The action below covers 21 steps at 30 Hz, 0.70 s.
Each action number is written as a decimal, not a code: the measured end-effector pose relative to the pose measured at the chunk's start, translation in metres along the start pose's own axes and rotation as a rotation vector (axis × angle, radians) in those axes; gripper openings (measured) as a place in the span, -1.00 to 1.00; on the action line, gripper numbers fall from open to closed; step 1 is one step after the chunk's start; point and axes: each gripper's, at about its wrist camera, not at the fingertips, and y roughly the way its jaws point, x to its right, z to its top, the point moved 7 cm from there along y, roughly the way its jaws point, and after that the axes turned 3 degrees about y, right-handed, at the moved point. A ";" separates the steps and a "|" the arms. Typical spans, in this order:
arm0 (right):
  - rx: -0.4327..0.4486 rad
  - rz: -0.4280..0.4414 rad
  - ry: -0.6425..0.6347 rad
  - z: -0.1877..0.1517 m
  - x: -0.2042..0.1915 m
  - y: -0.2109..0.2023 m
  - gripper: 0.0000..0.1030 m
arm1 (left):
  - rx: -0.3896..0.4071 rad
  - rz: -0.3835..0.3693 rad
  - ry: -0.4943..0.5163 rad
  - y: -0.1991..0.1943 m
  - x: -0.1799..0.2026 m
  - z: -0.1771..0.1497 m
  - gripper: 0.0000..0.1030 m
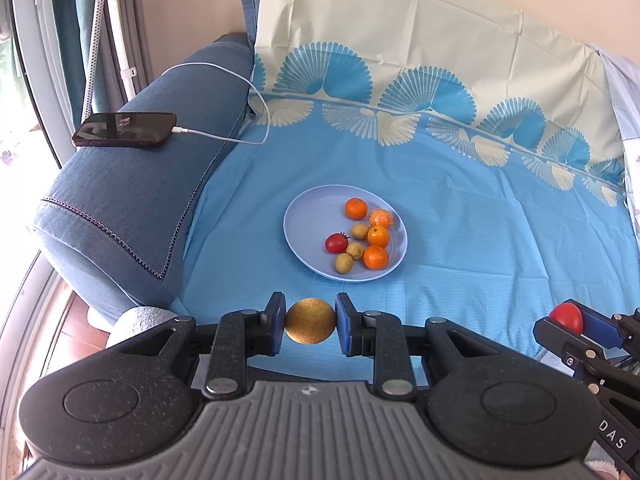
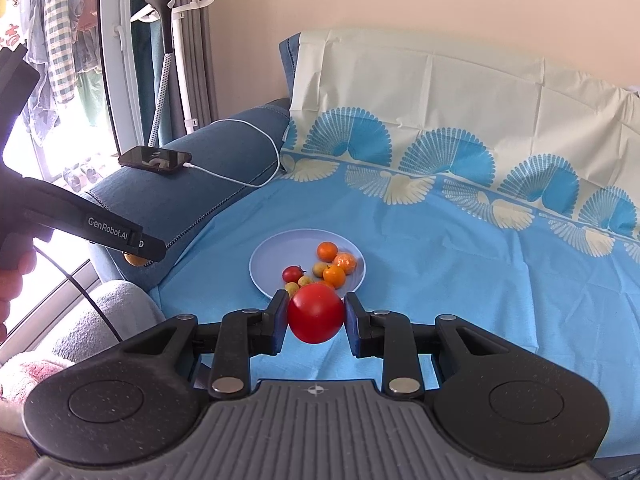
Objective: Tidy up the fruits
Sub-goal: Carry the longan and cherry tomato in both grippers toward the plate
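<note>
My left gripper (image 1: 310, 321) is shut on a round yellow-brown fruit (image 1: 310, 321), held above the blue cloth short of the plate. My right gripper (image 2: 316, 314) is shut on a red tomato (image 2: 316, 312); the same tomato (image 1: 566, 316) and gripper show at the right edge of the left wrist view. A pale blue plate (image 1: 308, 216) lies on the cloth ahead, holding several oranges (image 1: 355, 208), three small yellow-green fruits (image 1: 359, 231) and a small red tomato (image 1: 336, 243). In the right wrist view the plate (image 2: 276, 254) sits just beyond the held tomato.
A blue sofa armrest (image 1: 132, 200) stands at the left with a phone (image 1: 125, 129) on it and a white charging cable (image 1: 248, 92). The patterned cloth (image 1: 480, 220) runs up the sofa back. A garment steamer stand (image 2: 168, 60) and a person's hand (image 2: 12, 280) are at the left.
</note>
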 end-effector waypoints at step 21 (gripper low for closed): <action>-0.084 -0.002 0.025 0.005 0.006 0.042 -0.40 | -0.075 0.009 -0.008 0.041 -0.012 0.011 -0.43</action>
